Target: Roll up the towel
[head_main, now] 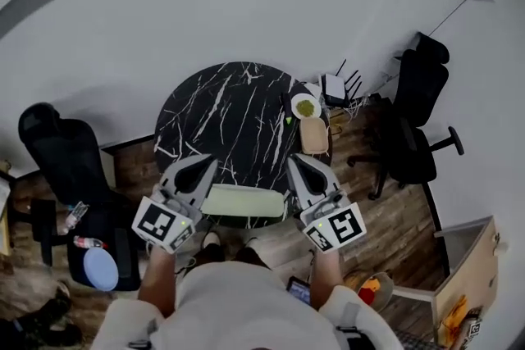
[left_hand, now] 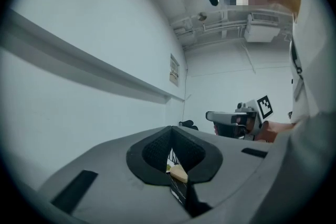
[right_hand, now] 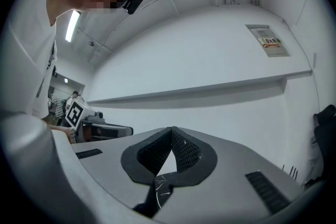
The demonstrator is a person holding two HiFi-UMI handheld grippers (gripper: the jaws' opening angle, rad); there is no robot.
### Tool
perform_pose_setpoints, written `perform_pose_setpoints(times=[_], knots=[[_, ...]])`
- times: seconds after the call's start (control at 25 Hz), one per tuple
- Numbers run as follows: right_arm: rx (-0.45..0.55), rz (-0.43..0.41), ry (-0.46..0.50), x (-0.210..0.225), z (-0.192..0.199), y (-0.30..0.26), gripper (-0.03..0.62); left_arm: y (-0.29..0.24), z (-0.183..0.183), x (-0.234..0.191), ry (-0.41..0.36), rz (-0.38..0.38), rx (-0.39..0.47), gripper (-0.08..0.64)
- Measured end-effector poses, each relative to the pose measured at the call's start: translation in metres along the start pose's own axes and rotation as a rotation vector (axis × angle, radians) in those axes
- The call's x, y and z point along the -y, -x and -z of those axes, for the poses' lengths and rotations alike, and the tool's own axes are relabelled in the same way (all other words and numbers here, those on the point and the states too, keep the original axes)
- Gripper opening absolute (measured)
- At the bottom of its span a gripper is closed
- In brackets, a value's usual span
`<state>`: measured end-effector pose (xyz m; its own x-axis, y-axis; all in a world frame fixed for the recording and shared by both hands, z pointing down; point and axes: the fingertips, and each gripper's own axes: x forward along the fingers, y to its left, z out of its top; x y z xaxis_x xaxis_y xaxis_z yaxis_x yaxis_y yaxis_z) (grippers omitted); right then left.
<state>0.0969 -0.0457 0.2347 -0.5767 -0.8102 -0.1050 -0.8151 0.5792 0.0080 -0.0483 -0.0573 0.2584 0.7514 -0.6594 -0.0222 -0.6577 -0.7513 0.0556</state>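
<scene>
A round black marble table [head_main: 234, 115], veined in white, stands on a wood-plank floor [head_main: 398, 217]. A pale towel [head_main: 244, 201], rolled into a long cylinder, lies along the tabletop's near edge. At the right edge sits a small white bowl [head_main: 305, 106] holding something green, and just nearer than it lies a tan oblong item [head_main: 314, 137], too small to identify. The middle, far and left parts of the tabletop show only bare marble.
</scene>
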Motion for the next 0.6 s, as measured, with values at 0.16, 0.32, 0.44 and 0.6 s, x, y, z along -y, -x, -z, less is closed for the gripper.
perform_pose_setpoints(times=[0.16, 0.32, 0.44, 0.6], knots=[[-0.014, 0.027, 0.002, -0.003, -0.001, 0.014, -0.003, 0.007, 0.002, 0.009, 0.009, 0.013, -0.008, 0.002], [-0.032, 0.038, 0.011, -0.007, -0.005, 0.027, -0.003, 0.012, 0.005, 0.015, 0.052, 0.017, 0.003, 0.002], [-0.028, 0.053, 0.032, -0.010, -0.012, 0.038, -0.005, 0.008, 0.000, 0.030, 0.029, 0.055, 0.013, 0.002], [-0.007, 0.060, 0.042, -0.012, -0.022, 0.045, -0.005, 0.011, -0.003, 0.036, -0.009, 0.058, 0.009, 0.002]])
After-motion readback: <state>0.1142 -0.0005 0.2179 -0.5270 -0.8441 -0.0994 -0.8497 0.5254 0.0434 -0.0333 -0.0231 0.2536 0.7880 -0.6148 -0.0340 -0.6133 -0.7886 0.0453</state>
